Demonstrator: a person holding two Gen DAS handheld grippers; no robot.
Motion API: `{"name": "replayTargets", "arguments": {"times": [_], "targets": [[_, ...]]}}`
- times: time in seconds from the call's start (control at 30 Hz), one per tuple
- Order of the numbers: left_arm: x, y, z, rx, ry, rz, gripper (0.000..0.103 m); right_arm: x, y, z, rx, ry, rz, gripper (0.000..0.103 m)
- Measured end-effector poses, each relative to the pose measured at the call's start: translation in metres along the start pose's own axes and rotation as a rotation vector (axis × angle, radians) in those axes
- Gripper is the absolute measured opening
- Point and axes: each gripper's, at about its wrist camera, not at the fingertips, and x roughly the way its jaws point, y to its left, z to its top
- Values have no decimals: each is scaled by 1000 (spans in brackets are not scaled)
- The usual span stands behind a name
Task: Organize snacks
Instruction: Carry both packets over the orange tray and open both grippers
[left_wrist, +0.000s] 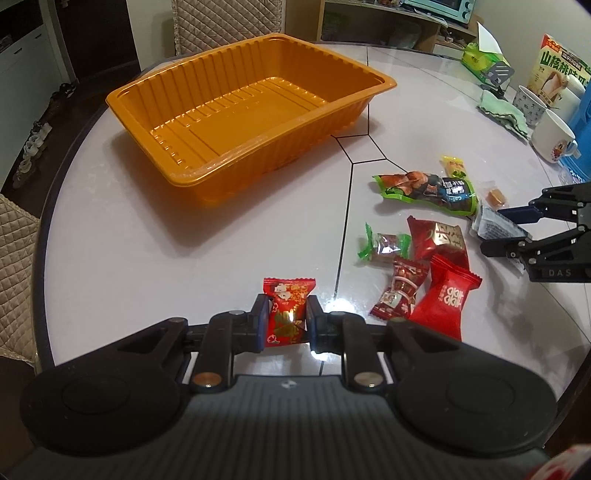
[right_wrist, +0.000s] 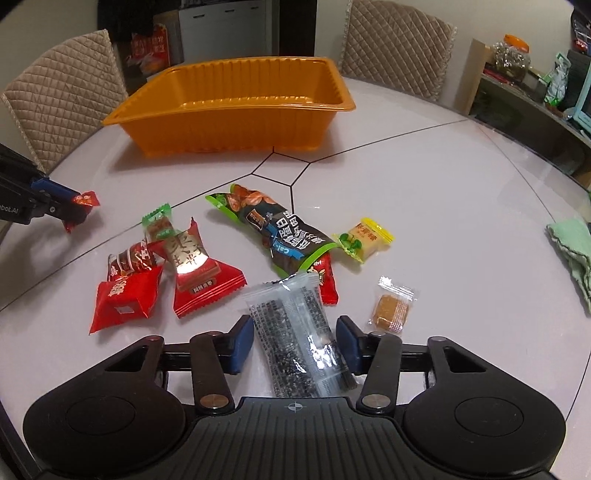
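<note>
The left tongs (left_wrist: 286, 319) are tilting steeply down over the glossy white round bench (left_wrist: 184, 258), their blue pads pinched tight on a small red foil candy wrapper printed with gold (left_wrist: 284, 314), which is hanging clear of the bench top. The right tongs (right_wrist: 295, 345) are pointing downward too, standing partly open astride a clear crinkly plastic packet of dark speckled sticks (right_wrist: 295, 332); a narrow gap is showing on each side, so the pads are not pressing on it.

Ahead of both tongs the ribbed orange plastic tray (left_wrist: 236, 122) is sitting empty. Between it and the right tongs the loose snacks are lying: a long green and black shiny bag (right_wrist: 273, 229), a small yellow square sachet (right_wrist: 364, 238), a clear-wrapped brown cube (right_wrist: 391, 308) just right of the tongs, and red pillow packs (right_wrist: 199, 280) to their left.

Only the left wrist view is showing white mugs (left_wrist: 552, 138) and a printed carton (left_wrist: 554, 70) far to the right. Only the right wrist view is showing two quilted beige chair backs (right_wrist: 62, 96) beyond the tray.
</note>
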Motion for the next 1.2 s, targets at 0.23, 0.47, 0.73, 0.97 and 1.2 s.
{"name": "replayTargets", "arguments": {"times": [0.23, 0.47, 0.73, 0.97, 1.2], "targets": [[-8, -3, 3, 6, -20, -9, 19, -12, 1, 0, 76, -4, 5, 38], [-25, -6, 15, 5, -50, -41, 19, -40, 16, 15, 200, -26, 15, 38], [-39, 2, 48, -16, -101, -47, 19, -49, 43, 61, 263, -59, 99, 38], [-34, 20, 86, -47, -152, -11, 19, -34, 52, 120, 266, -140, 155, 38], [-18, 43, 126, -91, -187, 20, 19, 2, 51, 185, 248, -191, 185, 38]]}}
